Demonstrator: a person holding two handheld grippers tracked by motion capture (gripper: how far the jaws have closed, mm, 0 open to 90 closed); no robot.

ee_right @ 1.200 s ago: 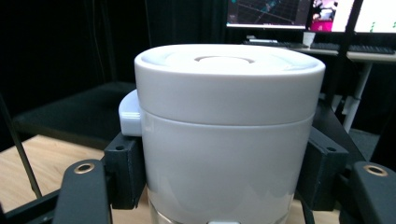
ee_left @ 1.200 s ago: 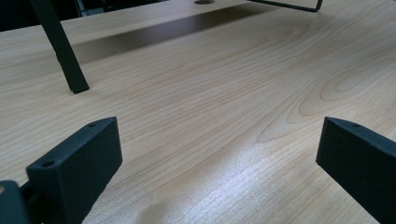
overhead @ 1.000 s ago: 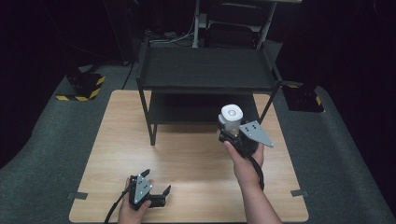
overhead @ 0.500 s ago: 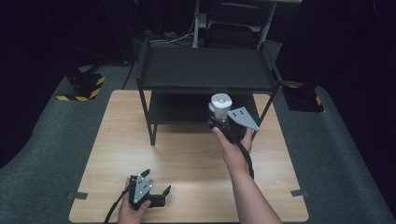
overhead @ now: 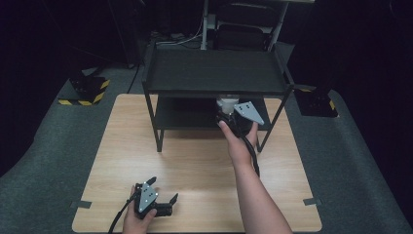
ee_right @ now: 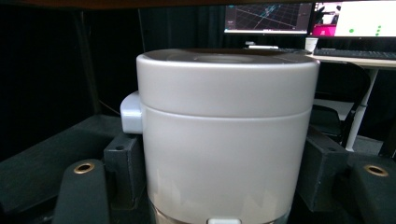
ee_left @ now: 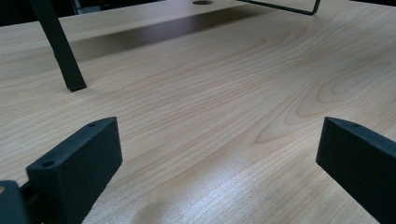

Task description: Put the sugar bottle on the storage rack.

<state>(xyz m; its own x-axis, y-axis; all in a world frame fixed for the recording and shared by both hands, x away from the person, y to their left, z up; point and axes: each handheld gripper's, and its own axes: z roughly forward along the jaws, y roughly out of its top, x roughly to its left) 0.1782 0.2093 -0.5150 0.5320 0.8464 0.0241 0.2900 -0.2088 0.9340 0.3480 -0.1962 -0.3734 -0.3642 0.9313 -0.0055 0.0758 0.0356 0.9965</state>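
White canister (ee_right: 224,135) upright, axis vertical, lid up; right tongs (ee_right: 224,186) clamped on it; left tongs (ee_left: 219,158) apart.

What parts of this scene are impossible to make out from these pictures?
- White container: its base is cut off by the bottom edge of the right gripper view; in the high view the rack's top shelf hides most of it.
- Lower shelf: its back is in shadow in the high view.
- Monitors: content too small, right gripper view.

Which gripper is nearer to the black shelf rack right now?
Right. The right gripper holds a white canister at the black shelf rack's lower tier; the left gripper rests open near the table's front edge.
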